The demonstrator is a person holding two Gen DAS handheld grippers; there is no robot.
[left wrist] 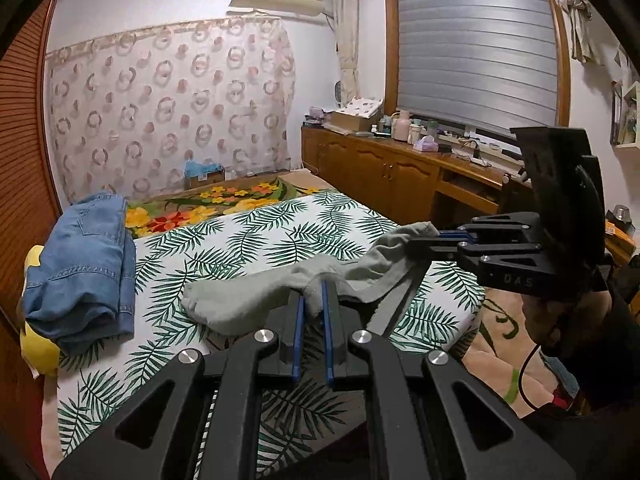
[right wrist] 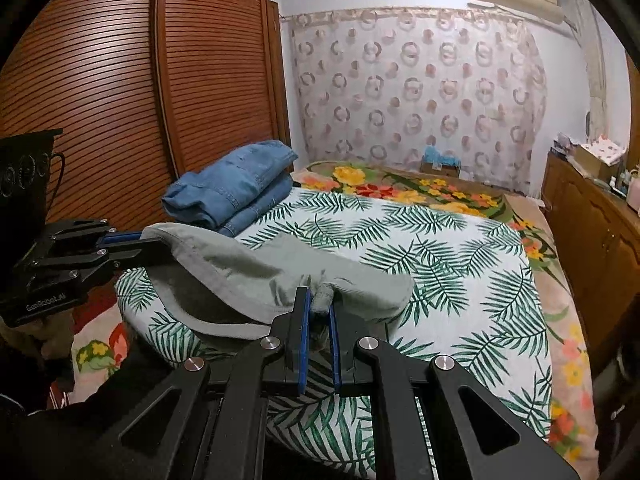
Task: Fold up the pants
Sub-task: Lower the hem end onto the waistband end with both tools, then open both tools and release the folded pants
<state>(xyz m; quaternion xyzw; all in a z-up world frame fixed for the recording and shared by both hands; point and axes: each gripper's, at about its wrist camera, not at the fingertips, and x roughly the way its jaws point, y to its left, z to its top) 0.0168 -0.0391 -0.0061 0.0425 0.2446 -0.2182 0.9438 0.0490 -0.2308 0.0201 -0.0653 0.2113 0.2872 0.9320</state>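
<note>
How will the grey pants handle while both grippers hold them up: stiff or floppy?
Probably floppy: the grey pants sag between the left gripper and right gripper. Likely light, since two small pinches carry them. The bunched cloth in each pinch might slip if tugged.

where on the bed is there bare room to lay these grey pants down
Free: the leaf-print sheet between the jeans and the floral blanket, right of the grey pants. Crowded: the wardrobe-side edge with the jeans, and the near edge under both claws.
</note>
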